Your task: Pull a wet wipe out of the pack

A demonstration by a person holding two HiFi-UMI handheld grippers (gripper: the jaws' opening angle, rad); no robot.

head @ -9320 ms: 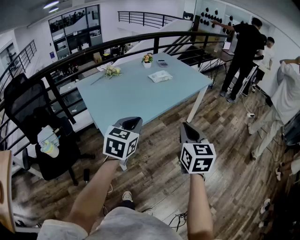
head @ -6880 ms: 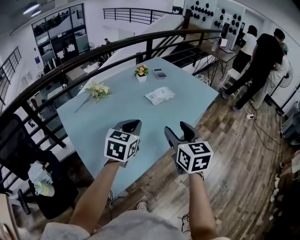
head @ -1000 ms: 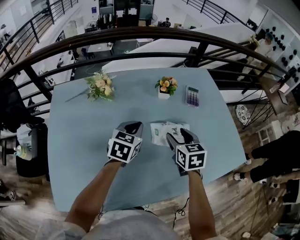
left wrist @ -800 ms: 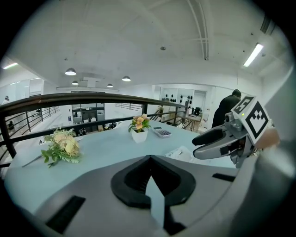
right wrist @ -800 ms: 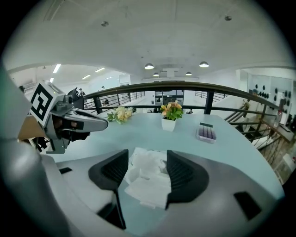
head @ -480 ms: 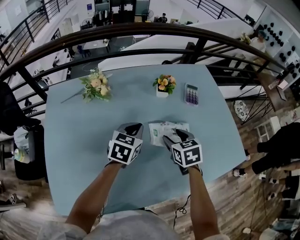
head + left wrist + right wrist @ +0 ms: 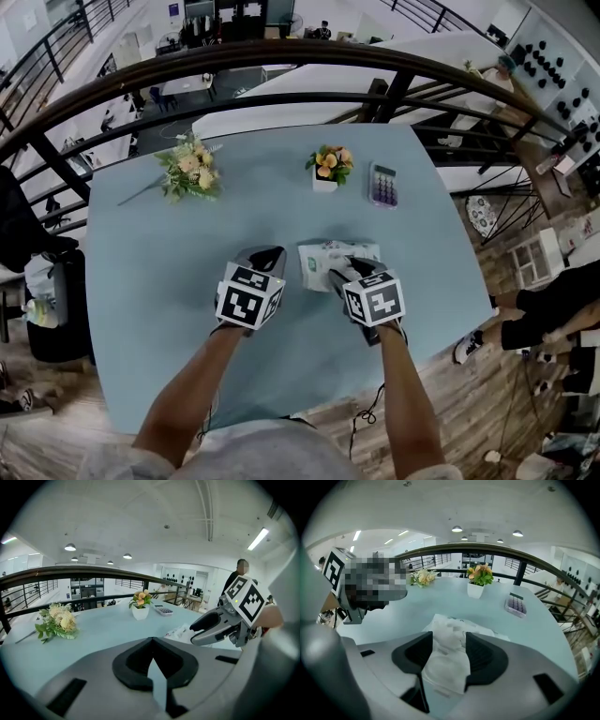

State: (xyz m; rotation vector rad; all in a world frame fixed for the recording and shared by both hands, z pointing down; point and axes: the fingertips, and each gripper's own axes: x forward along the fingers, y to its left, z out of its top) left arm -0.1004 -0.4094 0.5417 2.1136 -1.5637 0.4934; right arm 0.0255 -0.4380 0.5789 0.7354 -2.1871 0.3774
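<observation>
The white wet-wipe pack (image 7: 323,255) lies flat on the light blue table (image 7: 150,281), just right of centre. My right gripper (image 7: 343,273) points steeply down over the pack's near end. In the right gripper view the pack (image 7: 449,660) shows between the two dark pads (image 7: 483,656); the right gripper (image 7: 448,640) is closing its jaws, and the pads do not press on it. My left gripper (image 7: 263,254) hovers left of the pack and looks shut, with nothing in it. The left gripper view shows its tips (image 7: 152,644) together and the right gripper (image 7: 193,635) over the pack (image 7: 180,631).
A loose bouquet (image 7: 187,173) lies at the far left of the table. A small potted flower (image 7: 328,167) and a calculator (image 7: 382,185) stand beyond the pack. A dark railing (image 7: 281,66) runs behind the table. A person (image 7: 553,309) stands off the table's right edge.
My right gripper has come down and tilted steeper over the pack's near end, and its jaws have narrowed a little. The left gripper has stayed in place.
</observation>
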